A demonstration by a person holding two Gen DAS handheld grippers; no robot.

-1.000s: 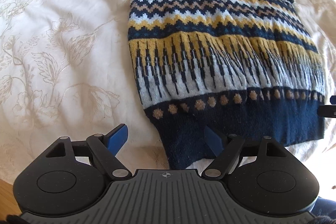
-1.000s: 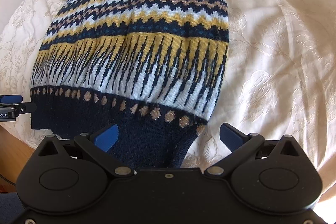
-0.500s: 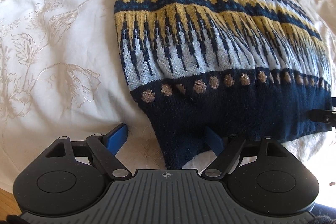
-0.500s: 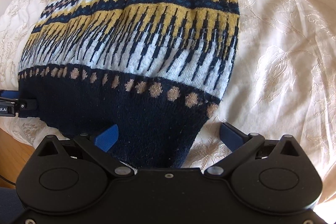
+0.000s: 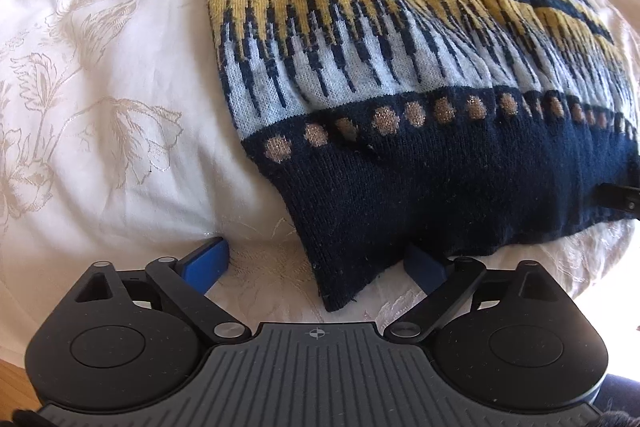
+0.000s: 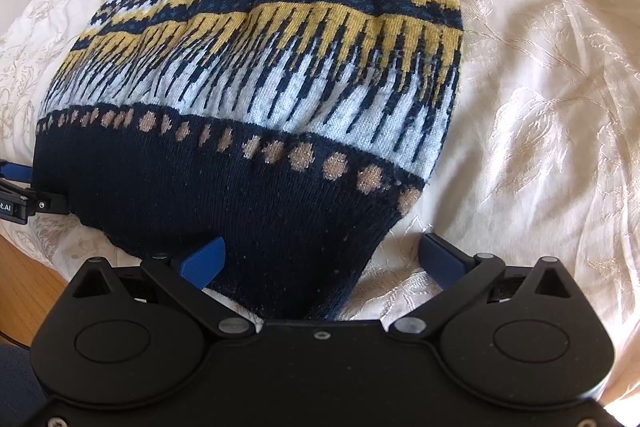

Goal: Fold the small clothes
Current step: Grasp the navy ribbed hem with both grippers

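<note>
- Sweater [image 5: 400, 75], knitted in navy, yellow and pale blue bands, lies spread flat on a cream floral bedspread [image 5: 100, 87], its navy hem nearest both grippers.
- Left gripper [image 5: 316, 263] is spread wide at the hem's left corner: that corner sits between the blue fingers [image 5: 206, 261], which are not closed on it.
- Right gripper [image 6: 320, 259] is likewise wide open at the hem's right corner, the knit lying between its fingers [image 6: 202, 261], nothing pinched.
- A strip of wooden floor [image 6: 24, 283] shows beside the bed.
</note>
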